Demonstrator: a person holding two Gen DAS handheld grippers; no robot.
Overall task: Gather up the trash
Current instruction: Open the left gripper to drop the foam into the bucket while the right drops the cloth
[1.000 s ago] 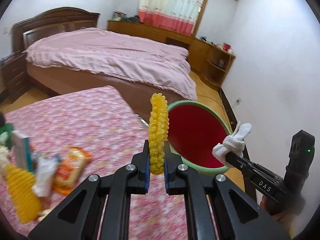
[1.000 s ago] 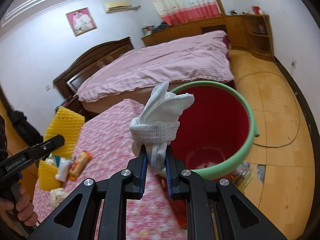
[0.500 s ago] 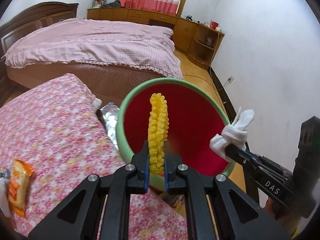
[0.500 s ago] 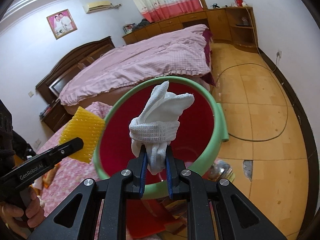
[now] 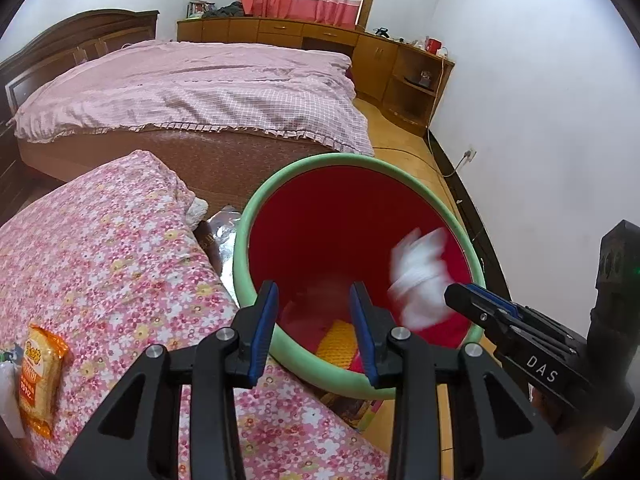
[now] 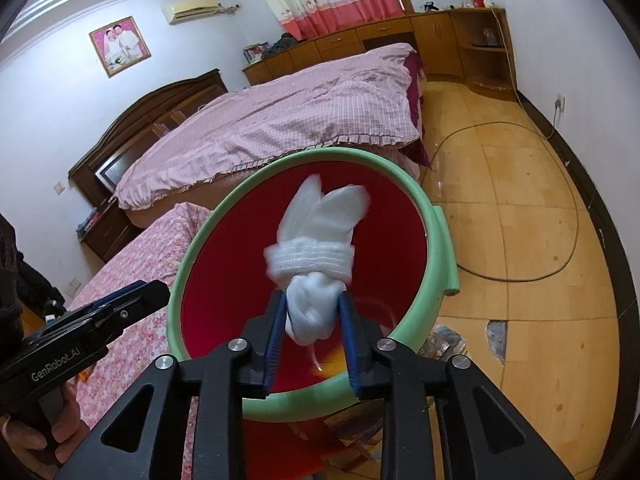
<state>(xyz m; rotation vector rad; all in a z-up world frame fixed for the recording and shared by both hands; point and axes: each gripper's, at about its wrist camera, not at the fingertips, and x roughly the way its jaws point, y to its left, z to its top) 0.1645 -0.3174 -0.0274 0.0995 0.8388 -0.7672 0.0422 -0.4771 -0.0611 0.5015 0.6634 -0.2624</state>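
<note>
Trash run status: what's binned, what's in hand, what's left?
Binned: yellow foam net lies in the red bucket; the left gripper has just opened and is empty. In hand: white cloth wad blurred between the right gripper's just-opening jaws, apparently dropping. Left: orange snack packet on the floral cover.

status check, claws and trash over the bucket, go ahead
left claw open, yellow foam in bucket; right claw opening, white bundle between pads; nothing blocking

Tabletop [image 5: 120, 264] under floral cloth, snack packet [image 5: 38, 376] near left edge. Beside it, on tiled floor [image 6: 520, 240]: bin [image 5: 256, 216], cable [image 6: 568, 184].
</note>
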